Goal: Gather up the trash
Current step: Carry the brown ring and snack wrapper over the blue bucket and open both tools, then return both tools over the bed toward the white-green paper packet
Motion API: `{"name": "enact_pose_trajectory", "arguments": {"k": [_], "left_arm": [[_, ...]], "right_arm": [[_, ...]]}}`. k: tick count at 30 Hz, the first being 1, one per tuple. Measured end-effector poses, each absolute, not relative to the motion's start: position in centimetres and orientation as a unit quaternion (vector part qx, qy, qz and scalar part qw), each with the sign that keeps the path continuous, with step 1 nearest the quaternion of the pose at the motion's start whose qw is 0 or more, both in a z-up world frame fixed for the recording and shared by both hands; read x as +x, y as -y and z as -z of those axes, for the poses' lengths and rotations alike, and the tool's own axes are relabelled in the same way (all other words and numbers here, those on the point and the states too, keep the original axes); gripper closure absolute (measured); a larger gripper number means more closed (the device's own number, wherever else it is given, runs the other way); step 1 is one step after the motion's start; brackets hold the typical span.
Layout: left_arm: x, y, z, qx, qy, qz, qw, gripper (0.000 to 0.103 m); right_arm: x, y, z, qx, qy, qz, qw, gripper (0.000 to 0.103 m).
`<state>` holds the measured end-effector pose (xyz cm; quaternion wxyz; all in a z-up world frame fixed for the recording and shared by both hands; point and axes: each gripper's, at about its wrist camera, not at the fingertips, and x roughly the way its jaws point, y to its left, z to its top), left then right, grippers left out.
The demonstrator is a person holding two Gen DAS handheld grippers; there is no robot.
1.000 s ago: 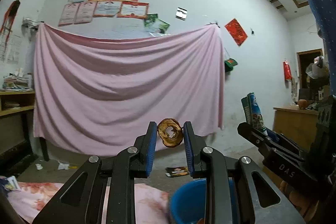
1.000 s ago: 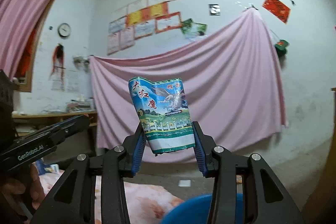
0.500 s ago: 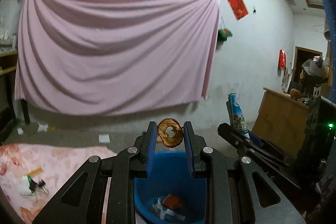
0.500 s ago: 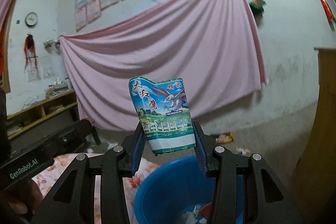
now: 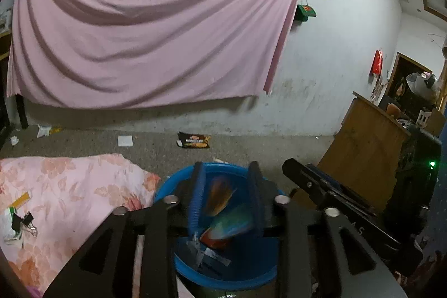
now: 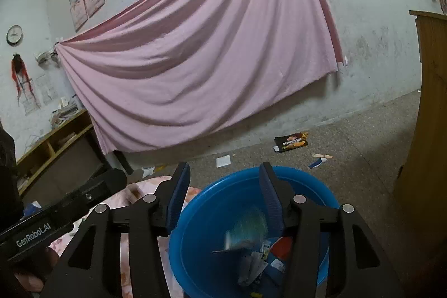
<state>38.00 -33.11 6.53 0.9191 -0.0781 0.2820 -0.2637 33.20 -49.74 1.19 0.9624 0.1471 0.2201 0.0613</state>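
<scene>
My left gripper hangs over a blue basin, and its jaws are opening. A brown dried peel drops loose between the pads, blurred and touching neither one. My right gripper is over the same basin, jaws also opening with nothing pressed between them. The colourful paper wrapper falls blurred into the basin, and the left wrist view shows the wrapper below the peel. Several scraps lie on the basin's bottom. Each gripper shows at the edge of the other's view.
A pink floral cloth lies left of the basin with a binder clip on it. On the floor are a black snack packet and a white paper. A wooden cabinet stands close on the right.
Both grippers tipped down over the basin and their jaws parted. The peel left the left pads and the wrapper left the right pads; both are falling.
</scene>
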Motion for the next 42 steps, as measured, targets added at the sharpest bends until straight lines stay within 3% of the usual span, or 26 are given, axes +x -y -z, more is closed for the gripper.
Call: {"name": "enact_pose_trajectory", "arguments": {"k": [2, 6, 15, 17, 22, 24, 26, 42], "left_arm": [[37.7, 32.6, -5.9, -0.086, -0.289, 0.268, 0.915, 0.063], [37.7, 32.0, -5.6, -0.082, -0.302, 0.26, 0.913, 0.062], [36.8, 29.1, -6.6, -0.08, -0.278, 0.22, 0.932, 0.044], [36.4, 27.9, -7.0, -0.079, -0.265, 0.205, 0.939, 0.034], [35.0, 23.8, -8.3, -0.086, -0.226, 0.159, 0.957, 0.023], [34.2, 22.0, -8.8, -0.086, -0.206, 0.133, 0.966, 0.012], [33.4, 20.4, -9.0, -0.087, -0.182, 0.112, 0.973, 0.002], [27.1, 9.0, -8.9, -0.067, -0.053, -0.005, 0.996, 0.002]], "right_arm": [[33.1, 49.9, -1.2, 0.145, -0.221, -0.059, 0.963, 0.052], [33.3, 50.0, -1.5, 0.144, -0.219, -0.056, 0.963, 0.049], [32.7, 49.2, -2.5, 0.131, -0.187, -0.054, 0.972, 0.027], [32.4, 48.5, -2.9, 0.126, -0.171, -0.059, 0.975, 0.023], [32.2, 46.3, -4.2, 0.114, -0.132, -0.078, 0.982, 0.01], [31.9, 45.3, -4.8, 0.113, -0.107, -0.085, 0.984, 0.0], [31.7, 44.4, -5.3, 0.116, -0.079, -0.093, 0.986, 0.0], [29.9, 34.3, -6.5, 0.064, 0.037, -0.183, 0.98, 0.0]]}}
